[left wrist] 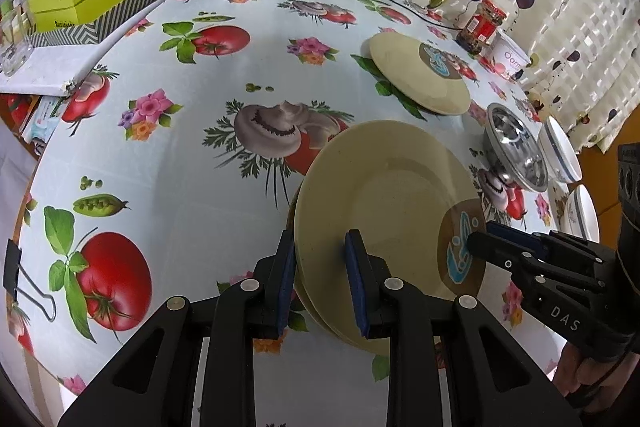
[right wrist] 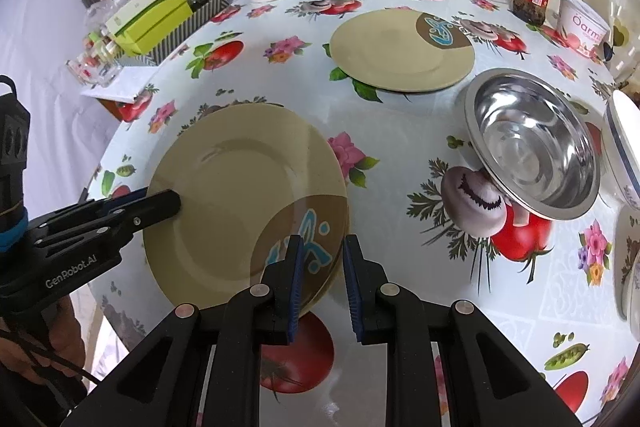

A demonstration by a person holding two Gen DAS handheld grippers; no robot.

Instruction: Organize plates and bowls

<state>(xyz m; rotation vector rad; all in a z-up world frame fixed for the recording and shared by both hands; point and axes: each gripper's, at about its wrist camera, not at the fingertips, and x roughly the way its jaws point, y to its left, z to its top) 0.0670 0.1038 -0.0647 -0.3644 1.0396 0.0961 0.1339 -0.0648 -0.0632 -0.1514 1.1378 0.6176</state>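
With both jaws pinched on opposite rims, the left tool and right tool are grasping one beige plate between them, tilted above the surface; what looks like a second plate's rim shows just beneath, unclear if held too. Two-sided hold likely keeps it steady for carrying. A matching plate lies flat farther off, probably the stacking spot. Steel bowl leans nearby, white bowls beyond it

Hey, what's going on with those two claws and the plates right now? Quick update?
Left gripper and right gripper both clamped on opposite rims of the held plates. Second plate ahead. Steel bowl alongside, not blocking.
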